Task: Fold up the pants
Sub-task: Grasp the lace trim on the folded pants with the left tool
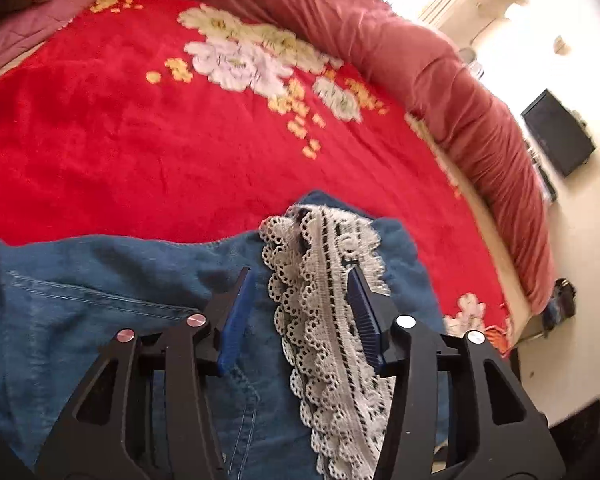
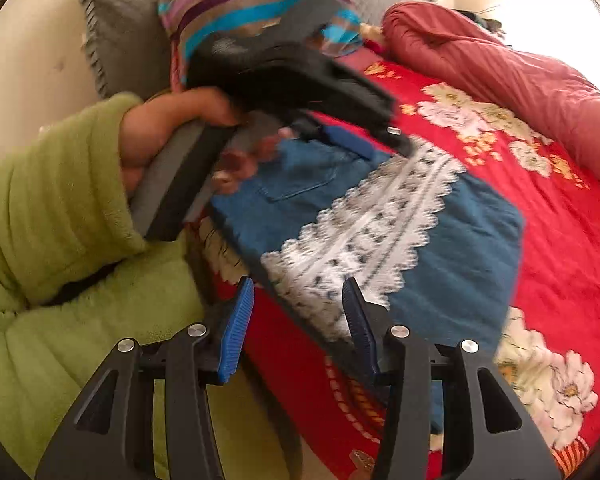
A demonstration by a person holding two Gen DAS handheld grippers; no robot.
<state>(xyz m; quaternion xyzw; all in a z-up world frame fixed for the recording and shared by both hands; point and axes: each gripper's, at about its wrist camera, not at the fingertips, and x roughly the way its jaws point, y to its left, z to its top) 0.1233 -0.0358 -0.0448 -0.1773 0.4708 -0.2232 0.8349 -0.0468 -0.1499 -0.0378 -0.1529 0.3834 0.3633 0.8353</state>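
1. Blue denim pants [image 2: 440, 236] with white lace trim [image 1: 328, 320] lie folded on the red floral blanket [image 1: 140, 140] of the bed, near its edge.
2. Left gripper [image 1: 300, 280] released, jaws apart over the lace, not pinching.
3. Right gripper [image 2: 298, 294] released, jaws apart at the pants' near edge.

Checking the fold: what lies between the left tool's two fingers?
In the left wrist view, the left tool stands open over the blue pants, and their white lace trim runs between the fingers, unpinched.
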